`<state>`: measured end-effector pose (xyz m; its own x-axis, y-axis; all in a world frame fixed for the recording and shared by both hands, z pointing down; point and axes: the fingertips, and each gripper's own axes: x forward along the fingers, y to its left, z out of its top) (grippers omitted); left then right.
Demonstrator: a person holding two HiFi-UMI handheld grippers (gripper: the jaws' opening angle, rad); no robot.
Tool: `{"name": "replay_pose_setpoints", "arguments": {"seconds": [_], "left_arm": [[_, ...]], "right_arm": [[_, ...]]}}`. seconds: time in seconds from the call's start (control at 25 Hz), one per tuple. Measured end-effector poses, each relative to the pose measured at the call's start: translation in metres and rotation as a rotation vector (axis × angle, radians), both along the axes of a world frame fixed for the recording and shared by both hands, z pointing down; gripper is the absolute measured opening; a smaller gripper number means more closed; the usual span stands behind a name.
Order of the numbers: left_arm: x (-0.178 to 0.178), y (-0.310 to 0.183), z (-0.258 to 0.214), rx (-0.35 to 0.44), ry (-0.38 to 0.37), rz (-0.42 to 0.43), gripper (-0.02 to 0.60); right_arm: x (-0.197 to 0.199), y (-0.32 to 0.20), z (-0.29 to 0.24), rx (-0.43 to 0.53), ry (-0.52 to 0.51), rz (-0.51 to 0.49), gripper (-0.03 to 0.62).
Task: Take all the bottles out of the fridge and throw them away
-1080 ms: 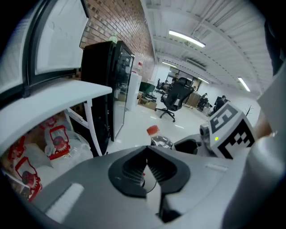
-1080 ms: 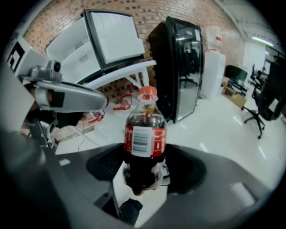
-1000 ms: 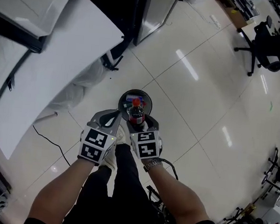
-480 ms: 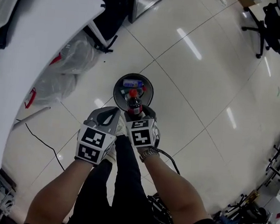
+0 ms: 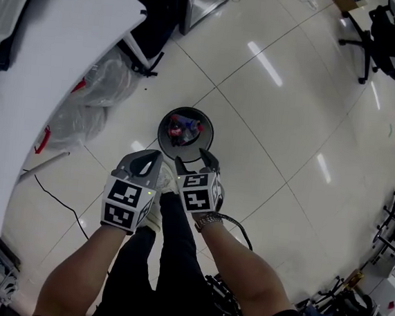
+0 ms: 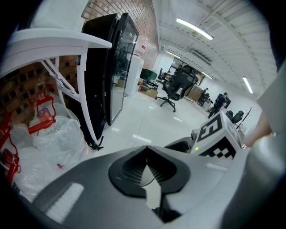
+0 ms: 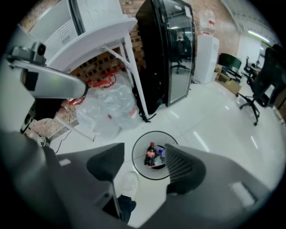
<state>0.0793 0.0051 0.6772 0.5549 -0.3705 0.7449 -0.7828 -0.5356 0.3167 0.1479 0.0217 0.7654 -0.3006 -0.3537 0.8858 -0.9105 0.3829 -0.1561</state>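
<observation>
**Unclear round the bin**

My right gripper (image 7: 144, 147), its empty jaws just closing slightly, covers one side of the rim of the bin (image 7: 137, 156); the scraps beside the bottle (image 7: 150, 153) inside it are too small to name; beyond the bin, the fridge (image 5: 209, 2) runs off the head view's top edge.

The glossy white tiled floor (image 5: 291, 128) carries a round bin (image 5: 160, 131). Clear plastic bags (image 5: 95, 99) lie on it near the bin.

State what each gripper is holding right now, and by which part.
Nothing is held: the right gripper is open and empty above the bin; the left gripper is shut on nothing.
</observation>
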Motion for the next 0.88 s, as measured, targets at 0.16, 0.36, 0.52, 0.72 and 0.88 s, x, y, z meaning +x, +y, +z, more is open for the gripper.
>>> {"name": "replay_pose_setpoints", "arguments": {"seconds": [0.16,0.36,0.52,0.72,0.88], "left_arm": [[-0.009,0.0,-0.021,0.028,-0.004,-0.03,0.003],[-0.027,0.006,-0.073,0.095,0.006,-0.099,0.003],[-0.064,0.023,-0.141,0.177,0.019,-0.189,0.003],[-0.135,0.059,-0.229,0.336,0.005,-0.357,0.003],[-0.183,0.1,-0.293,0.43,0.009,-0.47,0.003]], "right_arm": [[-0.004,0.002,-0.026,0.025,-0.018,-0.009,0.285],[-0.03,-0.002,-0.1,0.118,-0.099,-0.048,0.279],[-0.073,0.001,-0.197,0.241,-0.177,-0.149,0.272],[-0.143,0.013,-0.294,0.402,-0.248,-0.327,0.265],[-0.191,0.046,-0.367,0.483,-0.306,-0.427,0.264]]}}
